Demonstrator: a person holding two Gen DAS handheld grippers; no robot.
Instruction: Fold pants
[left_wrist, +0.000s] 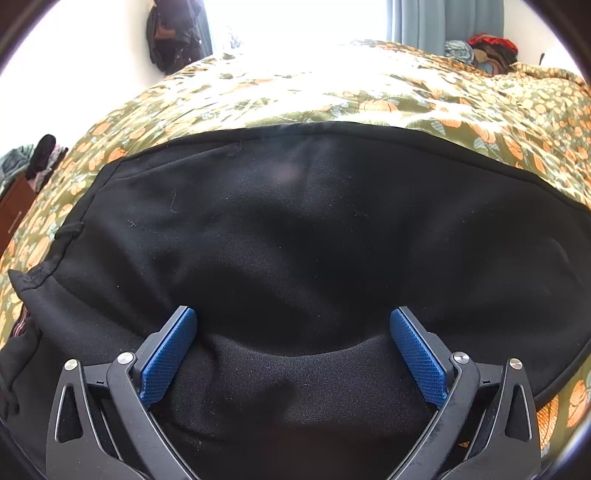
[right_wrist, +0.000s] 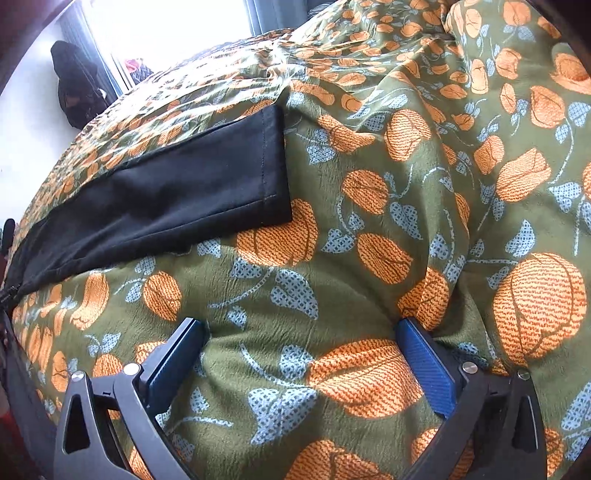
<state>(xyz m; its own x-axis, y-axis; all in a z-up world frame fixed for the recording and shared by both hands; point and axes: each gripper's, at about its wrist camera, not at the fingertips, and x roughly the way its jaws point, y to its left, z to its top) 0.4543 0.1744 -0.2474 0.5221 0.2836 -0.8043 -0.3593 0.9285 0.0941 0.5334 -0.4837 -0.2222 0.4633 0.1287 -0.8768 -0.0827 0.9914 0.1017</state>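
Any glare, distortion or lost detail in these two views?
Left wrist: window blown out white, pants nearly featureless black, bedspread bulging from fisheye. Right wrist: window also overexposed, sheen washing out the far bedspread, near print sharp.

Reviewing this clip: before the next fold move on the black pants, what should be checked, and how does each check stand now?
1. Left gripper open over the pants: ok.
2. Fabric lies between the left fingers: ok.
3. Right gripper open: ok.
4. Right gripper over the pants: not ok, only the floral bedspread lies under it.
5. Leg hem lies flat: ok.
6. Waistband aligned: cannot tell.
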